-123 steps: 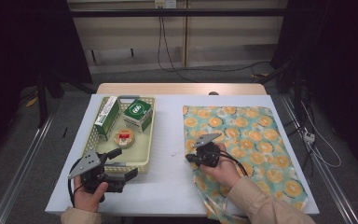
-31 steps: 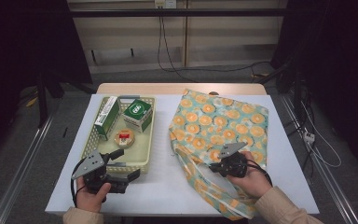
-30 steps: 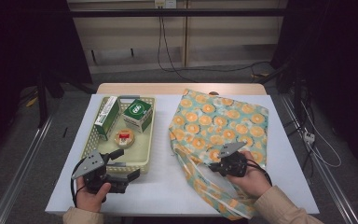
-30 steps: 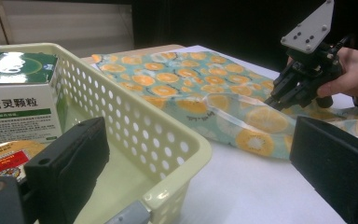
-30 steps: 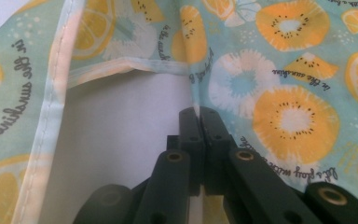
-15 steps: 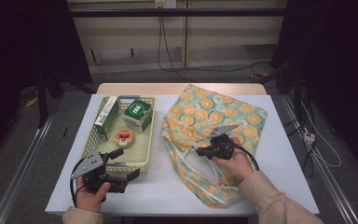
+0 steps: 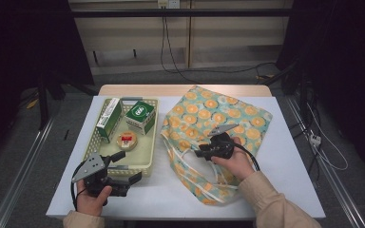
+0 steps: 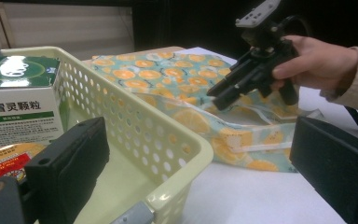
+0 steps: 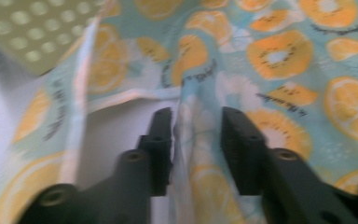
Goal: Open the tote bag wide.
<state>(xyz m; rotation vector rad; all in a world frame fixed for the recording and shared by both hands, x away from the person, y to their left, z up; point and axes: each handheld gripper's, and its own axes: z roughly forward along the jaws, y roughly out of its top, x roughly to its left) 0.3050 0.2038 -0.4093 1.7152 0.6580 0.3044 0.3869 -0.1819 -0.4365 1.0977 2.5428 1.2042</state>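
- Fabric of the orange-slice tote bag (image 7: 209, 118), spread on the white table (image 7: 285, 190) beside the perforated basket (image 7: 148, 161), may slip away: the right gripper (image 9: 196, 121) has just been opening, with a fold between its parted jaws, unpinched.
- Left gripper (image 7: 132, 178) stands released at the basket's near corner, holding nothing.
- Bag opening is hard to make out; the right gripper view is blurred.

lab-style recording bay, not a home. white table (image 7: 285, 142) stands alone between metal floor rails (image 7: 21, 166), dark curtains (image 7: 24, 42) at both sides. cables (image 7: 171, 47) hang down a plain panelled back wall (image 7: 138, 38). bare grey floor, more wiring at right.
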